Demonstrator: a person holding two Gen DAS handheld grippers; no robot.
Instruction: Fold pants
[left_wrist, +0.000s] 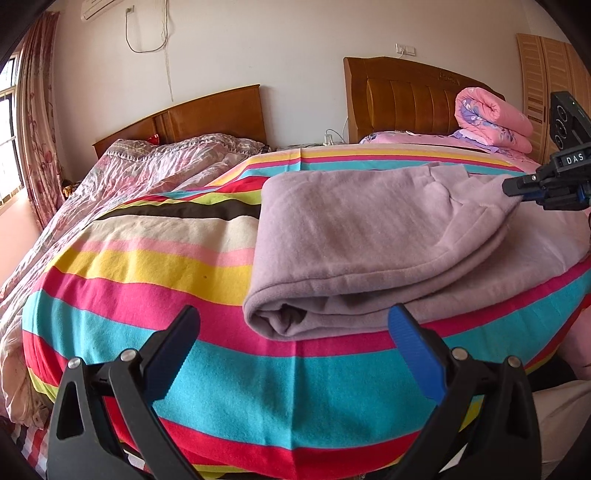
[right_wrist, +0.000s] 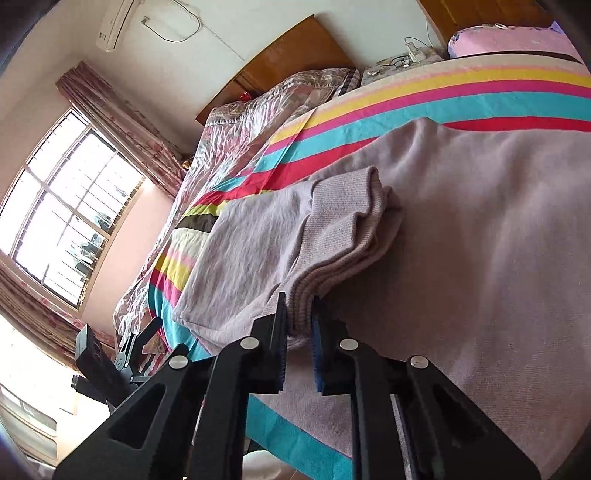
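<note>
Mauve fleece pants (left_wrist: 354, 236) lie folded over on a striped blanket (left_wrist: 147, 266) on the bed. My left gripper (left_wrist: 295, 325) is open and empty, just in front of the fold's near edge. My right gripper (right_wrist: 300, 314) is shut on the ribbed cuffs (right_wrist: 343, 236) of the pants and holds them over the rest of the garment (right_wrist: 480, 229). The right gripper also shows in the left wrist view (left_wrist: 517, 188) at the far right, pinching the cloth. The left gripper shows in the right wrist view (right_wrist: 144, 332), low at the left.
A second bed with a crinkled floral cover (left_wrist: 122, 173) stands to the left. A rolled pink quilt (left_wrist: 491, 118) lies by the wooden headboard (left_wrist: 399, 96). A window with curtains (right_wrist: 66, 206) is on the left wall. The bed's near edge drops away below my left gripper.
</note>
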